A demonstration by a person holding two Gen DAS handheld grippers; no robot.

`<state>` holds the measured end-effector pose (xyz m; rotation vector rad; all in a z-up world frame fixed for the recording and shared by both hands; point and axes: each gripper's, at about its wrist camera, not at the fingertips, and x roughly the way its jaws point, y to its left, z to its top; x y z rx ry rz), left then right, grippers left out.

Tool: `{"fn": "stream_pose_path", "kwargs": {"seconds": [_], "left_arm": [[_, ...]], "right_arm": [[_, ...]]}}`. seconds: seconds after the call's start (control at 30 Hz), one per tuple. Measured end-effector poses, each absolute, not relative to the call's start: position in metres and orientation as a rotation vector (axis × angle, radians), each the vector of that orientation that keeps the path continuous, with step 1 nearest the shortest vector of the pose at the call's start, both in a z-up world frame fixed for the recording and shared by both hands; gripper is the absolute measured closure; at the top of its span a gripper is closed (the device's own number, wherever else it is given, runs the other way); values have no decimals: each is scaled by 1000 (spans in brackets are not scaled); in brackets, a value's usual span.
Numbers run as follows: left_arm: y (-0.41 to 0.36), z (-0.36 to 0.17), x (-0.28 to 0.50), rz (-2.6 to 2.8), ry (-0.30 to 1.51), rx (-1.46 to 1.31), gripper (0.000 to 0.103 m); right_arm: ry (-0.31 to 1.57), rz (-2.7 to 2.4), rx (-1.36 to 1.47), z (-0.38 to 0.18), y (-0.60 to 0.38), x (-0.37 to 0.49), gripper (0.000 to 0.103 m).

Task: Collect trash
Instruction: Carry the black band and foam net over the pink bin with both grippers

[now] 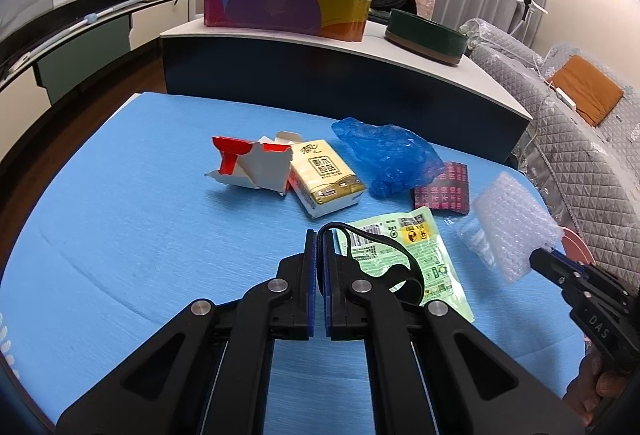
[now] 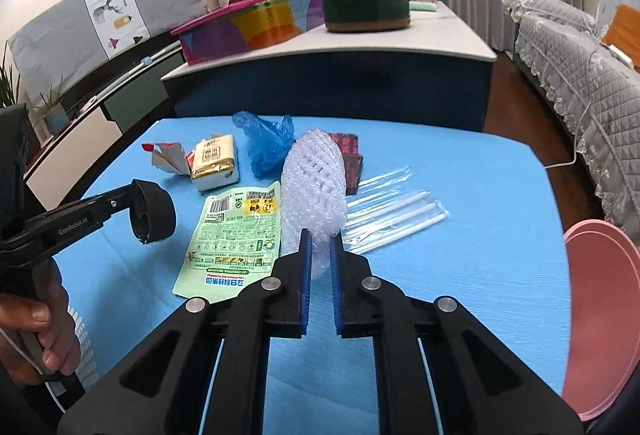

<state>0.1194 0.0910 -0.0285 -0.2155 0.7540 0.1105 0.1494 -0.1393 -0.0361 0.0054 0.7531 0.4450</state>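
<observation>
My left gripper [image 1: 320, 239] is shut on a black strap [image 1: 404, 281], which loops down over a green packet [image 1: 424, 251] on the blue table [image 1: 120, 235]. My right gripper [image 2: 321, 239] is shut on a roll of bubble wrap [image 2: 314, 179], lifted off the table. In the left wrist view the bubble wrap [image 1: 512, 223] hangs at the right. Lying farther back are a torn red-and-white carton [image 1: 252, 167], a tissue pack [image 1: 324, 179], a blue plastic bag [image 1: 392, 155] and a dark red wrapper [image 1: 444, 191]. Wrapped straws [image 2: 392, 219] lie under the bubble wrap's right side.
A pink basin [image 2: 600, 315] sits at the table's right edge. Behind the table stands a low cabinet [image 2: 360, 47] with a colourful box [image 1: 284, 7] and a round green tin [image 1: 424, 35]. A quilted grey sofa [image 2: 580, 67] runs along the right.
</observation>
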Motion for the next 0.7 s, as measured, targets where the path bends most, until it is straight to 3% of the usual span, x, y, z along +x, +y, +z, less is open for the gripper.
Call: {"fn": "stream_pose_path", "kwargs": {"seconds": [0.7], "left_arm": [[46,-5,104,29,691,-178,100]], "right_arm": [[639,335,23,4,-191,110,94]]}}
